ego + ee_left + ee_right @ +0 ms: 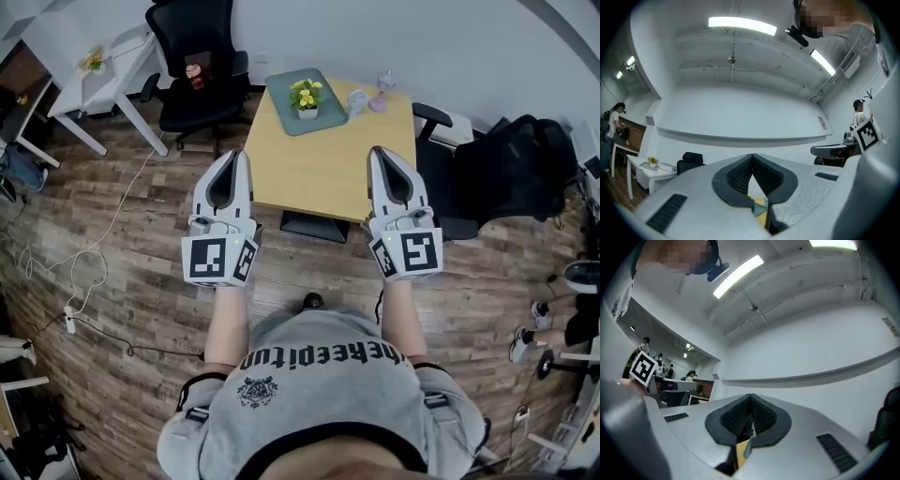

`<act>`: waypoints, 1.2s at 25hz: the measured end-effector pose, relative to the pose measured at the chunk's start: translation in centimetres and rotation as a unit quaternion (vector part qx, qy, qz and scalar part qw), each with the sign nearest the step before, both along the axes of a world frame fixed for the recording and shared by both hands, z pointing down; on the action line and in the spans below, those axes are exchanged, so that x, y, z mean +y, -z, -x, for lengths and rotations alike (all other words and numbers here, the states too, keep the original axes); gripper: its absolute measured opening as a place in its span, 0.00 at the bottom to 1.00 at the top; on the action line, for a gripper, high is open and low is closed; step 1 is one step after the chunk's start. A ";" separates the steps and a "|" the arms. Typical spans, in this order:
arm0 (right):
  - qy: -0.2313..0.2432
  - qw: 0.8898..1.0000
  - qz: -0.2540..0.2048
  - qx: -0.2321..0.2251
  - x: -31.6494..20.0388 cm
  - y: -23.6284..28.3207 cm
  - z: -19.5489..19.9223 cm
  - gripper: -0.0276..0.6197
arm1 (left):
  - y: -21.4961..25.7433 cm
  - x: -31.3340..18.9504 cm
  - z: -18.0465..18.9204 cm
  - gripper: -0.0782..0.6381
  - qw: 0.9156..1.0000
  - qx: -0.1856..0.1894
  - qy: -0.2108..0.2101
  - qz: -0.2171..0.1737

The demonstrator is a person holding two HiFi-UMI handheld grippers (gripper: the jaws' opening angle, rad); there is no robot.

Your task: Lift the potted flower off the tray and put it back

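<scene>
- While you stand back from the wooden table [319, 164], both grippers ride out in front of you, side by side, noses tipped a little upward. In the head view their tips overlap the table's near part.
- Left gripper [237, 157]: jaws pressed together, ribbed pads meeting at the tip, nothing between them. Its own view shows mostly wall and ceiling, with a sliver of table below the pads.
- Right gripper [382, 153]: same story, jaws closed on nothing.
- Potted flower [306, 97]: yellow blooms in a small white pot, upright on the grey-green tray [284, 89] at the table's far side. It is well apart from both grippers.
- Just right of the tray stand a clear cup [357, 101] and a small pink-topped object [380, 92]. You cannot tell what the latter is.
- Reading: the lift has not begun and this looks like the approach. Closed jaws suit carrying the tools, but one pair must open before it meets the pot.
- Watch: the cup crowds the tray's right side, so coming in from the left looks freer.
</scene>
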State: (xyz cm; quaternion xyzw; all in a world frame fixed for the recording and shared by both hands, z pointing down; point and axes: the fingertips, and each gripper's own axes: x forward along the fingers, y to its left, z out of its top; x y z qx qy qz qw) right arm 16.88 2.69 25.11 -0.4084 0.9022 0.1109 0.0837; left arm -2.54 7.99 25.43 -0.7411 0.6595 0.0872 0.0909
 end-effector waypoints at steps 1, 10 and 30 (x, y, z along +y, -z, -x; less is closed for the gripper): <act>0.001 1.000 0.003 0.000 -0.7 -0.3 -0.2 0.05 | -0.1 -0.6 -0.3 0.11 1.000 0.000 -0.001 0.001; -0.002 1.000 0.027 -0.006 -5.6 -2.1 0.0 0.05 | -1.4 -5.4 -0.7 0.11 1.000 -0.010 -0.014 0.020; -0.046 0.998 0.048 0.005 -22.2 -2.5 9.2 0.05 | -1.2 -24.1 7.4 0.11 0.996 -0.019 -0.076 0.031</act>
